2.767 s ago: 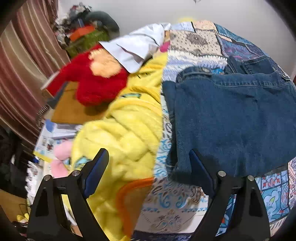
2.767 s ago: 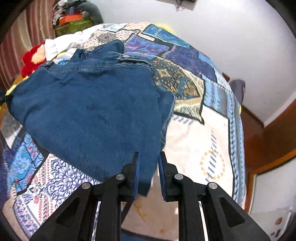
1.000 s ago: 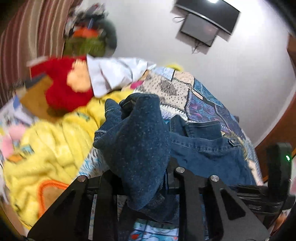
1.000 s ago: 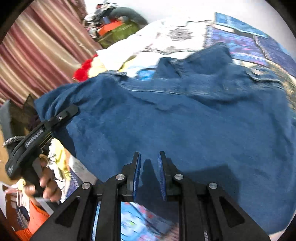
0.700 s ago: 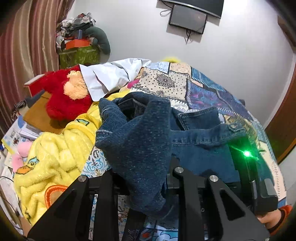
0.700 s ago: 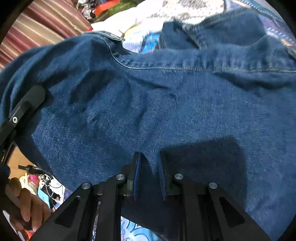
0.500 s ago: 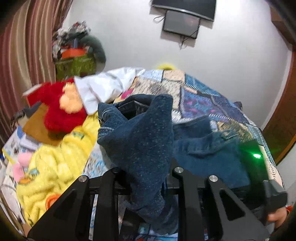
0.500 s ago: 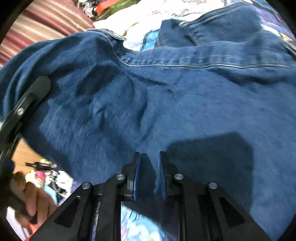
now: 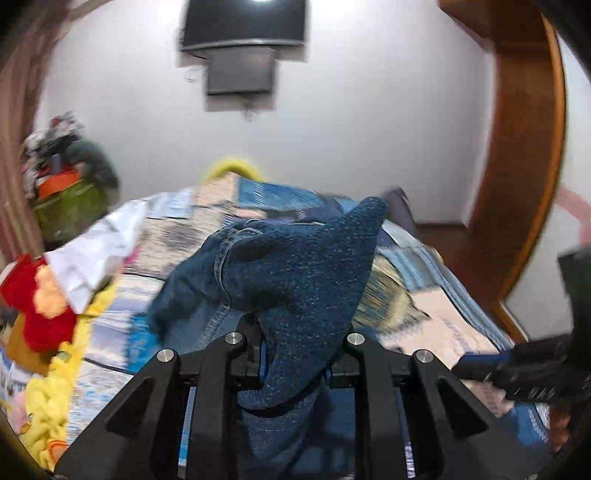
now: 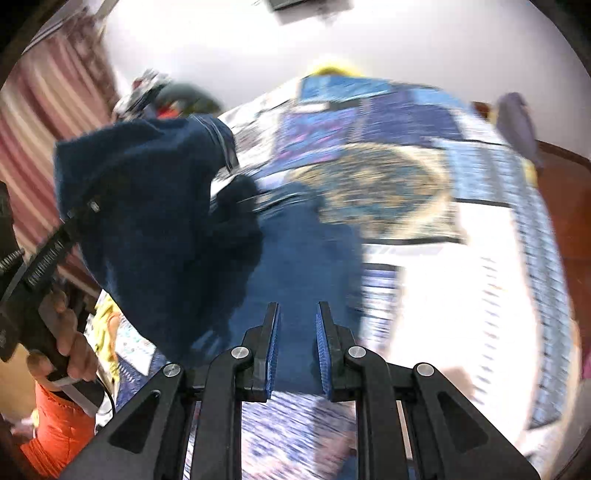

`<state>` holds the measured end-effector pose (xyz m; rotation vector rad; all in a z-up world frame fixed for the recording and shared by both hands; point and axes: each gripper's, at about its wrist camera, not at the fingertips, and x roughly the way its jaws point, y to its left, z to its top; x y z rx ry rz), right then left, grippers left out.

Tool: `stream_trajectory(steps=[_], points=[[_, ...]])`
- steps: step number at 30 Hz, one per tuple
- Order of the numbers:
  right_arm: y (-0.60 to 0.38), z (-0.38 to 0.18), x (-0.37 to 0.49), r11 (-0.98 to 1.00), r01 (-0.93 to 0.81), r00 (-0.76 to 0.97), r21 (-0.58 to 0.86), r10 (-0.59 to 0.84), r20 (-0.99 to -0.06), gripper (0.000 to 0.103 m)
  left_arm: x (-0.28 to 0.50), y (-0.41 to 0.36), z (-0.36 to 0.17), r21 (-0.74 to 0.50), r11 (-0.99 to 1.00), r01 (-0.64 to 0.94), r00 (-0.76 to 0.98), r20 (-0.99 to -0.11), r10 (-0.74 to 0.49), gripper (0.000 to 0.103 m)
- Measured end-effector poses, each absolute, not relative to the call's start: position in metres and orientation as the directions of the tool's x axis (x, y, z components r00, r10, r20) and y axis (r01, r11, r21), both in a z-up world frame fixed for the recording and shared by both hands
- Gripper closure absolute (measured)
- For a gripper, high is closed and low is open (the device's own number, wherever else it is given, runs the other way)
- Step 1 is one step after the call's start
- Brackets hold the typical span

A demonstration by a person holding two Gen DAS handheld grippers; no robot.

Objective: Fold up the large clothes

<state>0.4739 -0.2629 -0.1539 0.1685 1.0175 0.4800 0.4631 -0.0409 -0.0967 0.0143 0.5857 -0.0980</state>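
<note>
Item: denim garment [image 9: 295, 280], dark blue, heavy twill with a speckled weave and pale stitched seams, bunched into a peaked lump. Location: lifted above the bed [image 10: 461, 295], one gathered end in the left hand-held gripper [image 9: 299, 354], whose jaws are pressed in on a thick wad of the cloth; the rest hangs down toward the bed, and in the right wrist view a flat stretch of it [image 10: 303, 266] lies on the bed straight ahead. Right hand-held gripper [image 10: 297, 343]: blue ribbed pads parallel with a narrow gap; denim fills the view behind that gap, but whether any cloth is nipped between them cannot be told. Progress, as judged: a fold is in mid-carry, one edge raised and being brought over the rest; no squared, finished stack shows, so laying down, smoothing and further folds appear outstanding. Bed cover: patchwork quilt, printed blue, cream and gold panels, flat and thin. Beside the garment, at the bed's left edge: fluffy yellow blanket [image 9: 55, 387], shaggy red plush toy [image 9: 40, 317], crumpled white sheet [image 9: 96, 258]. On the wall beyond the bed: dark screen [image 9: 242, 31]. Both views are motion-blurred; fine details are unreadable.
</note>
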Motion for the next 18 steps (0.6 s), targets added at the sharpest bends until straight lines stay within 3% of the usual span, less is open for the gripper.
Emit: stream_trajectory(steps=[8,11,18], points=[[-0.334,-0.172,0.449,0.915,-0.191,0.448,0.356,0.404,-0.797,0.089,0.452,-0.122,-0.187,0.069,0.947,0.314,0.639,-0.753,-0.157,0.083],[-0.341,-0.179,0.440,0.918,-0.178,0.439,0.355,0.397,-0.806,0.089,0.436,-0.134,-0.206,0.128,0.929,0.348,0.627,-0.769,-0.129,0.082],[-0.330,-0.166,0.430,0.919,-0.218,0.461,0.330,0.394,-0.795,0.089,0.414,-0.129,-0.183,0.040,0.918,0.394,0.568,-0.796,-0.209,0.051]])
